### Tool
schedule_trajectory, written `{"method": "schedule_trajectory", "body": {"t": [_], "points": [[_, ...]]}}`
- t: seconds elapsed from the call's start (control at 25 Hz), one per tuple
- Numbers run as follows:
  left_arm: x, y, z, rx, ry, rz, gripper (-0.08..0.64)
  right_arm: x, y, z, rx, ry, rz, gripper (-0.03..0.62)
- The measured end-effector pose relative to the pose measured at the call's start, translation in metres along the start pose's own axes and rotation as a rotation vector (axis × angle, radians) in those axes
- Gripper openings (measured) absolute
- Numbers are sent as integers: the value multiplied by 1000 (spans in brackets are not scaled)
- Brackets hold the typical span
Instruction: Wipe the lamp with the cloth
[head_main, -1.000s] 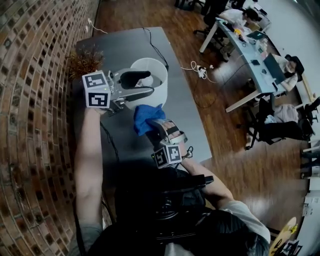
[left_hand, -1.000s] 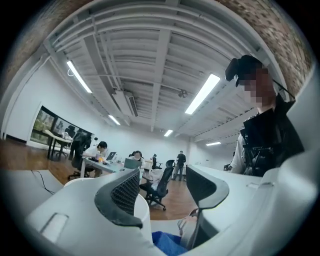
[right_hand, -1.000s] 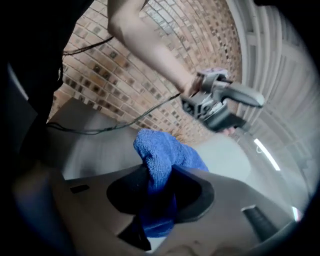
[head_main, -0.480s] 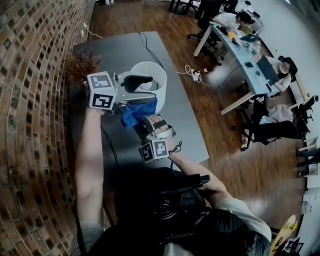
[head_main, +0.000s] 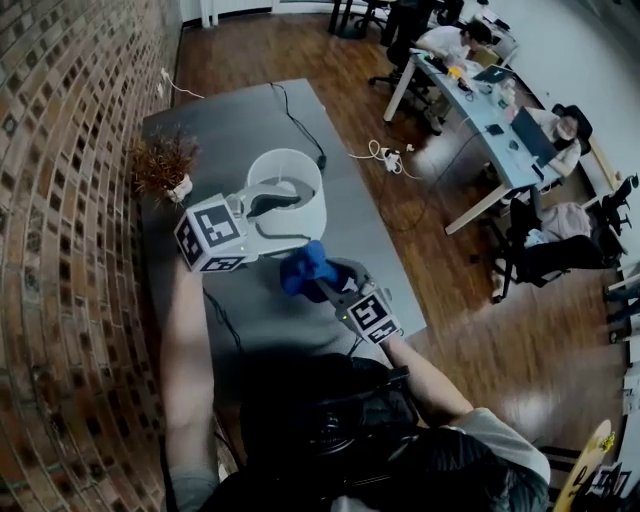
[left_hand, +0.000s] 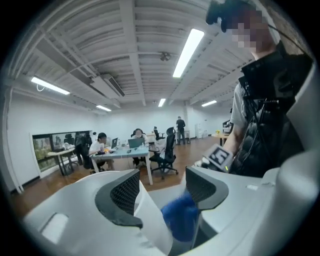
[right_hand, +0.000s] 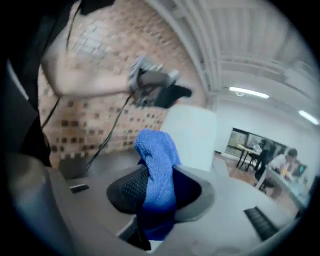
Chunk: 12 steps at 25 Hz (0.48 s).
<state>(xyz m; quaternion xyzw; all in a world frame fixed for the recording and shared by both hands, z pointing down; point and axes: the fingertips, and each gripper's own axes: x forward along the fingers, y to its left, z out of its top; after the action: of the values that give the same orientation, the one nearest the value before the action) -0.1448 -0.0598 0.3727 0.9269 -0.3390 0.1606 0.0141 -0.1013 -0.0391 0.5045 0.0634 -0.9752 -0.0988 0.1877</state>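
Lamp (head_main: 290, 170): white cylindrical shade; stands upright near the middle of the grey table (head_main: 240, 110); a dried plant (head_main: 165, 165) stands to its left, beside the brick wall (head_main: 60, 200); a black cable (head_main: 300, 120) lies on the table on the far side.
Left gripper (head_main: 297, 215): reaches in from the left at the top of the shade; jaws moderately wide, astride the rim, one inside the shade and one outside; in the left gripper view (left_hand: 162, 187) the shade wall (left_hand: 150, 220) lies against the pad at that view's left and stands clear of the other pad.
Right gripper (head_main: 322, 283): on the near side of the lamp, right of the left gripper; jaws narrow (right_hand: 160, 187), clamped on the cloth (right_hand: 157, 155).
Cloth (head_main: 303, 268): blue, bunched; a fold rises above the pads; positioned just beside the near outer wall of the shade (right_hand: 192, 135); contact with the shade cannot be confirmed; also visible, blurred, outside the shade wall in the left gripper view (left_hand: 181, 217).
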Motion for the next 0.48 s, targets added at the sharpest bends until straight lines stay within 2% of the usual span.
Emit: {"method": "schedule_trajectory", "body": {"t": [0.12, 0.2, 0.24, 0.36, 0.48], "points": [[11, -6, 3, 67, 66, 59, 273, -46, -92, 70, 349, -311, -98, 140], [22, -3, -3, 100, 143, 113, 275, -54, -130, 103, 497, -462, -70, 139], [27, 0, -11, 124, 197, 147, 279, -47, -138, 107, 543, -496, -41, 138], [38, 3, -22, 184, 303, 219, 285, -5, -130, 84, 618, -463, 44, 138], [42, 1, -21, 190, 309, 236, 288, 19, -125, 29, 738, -408, 66, 138]]}}
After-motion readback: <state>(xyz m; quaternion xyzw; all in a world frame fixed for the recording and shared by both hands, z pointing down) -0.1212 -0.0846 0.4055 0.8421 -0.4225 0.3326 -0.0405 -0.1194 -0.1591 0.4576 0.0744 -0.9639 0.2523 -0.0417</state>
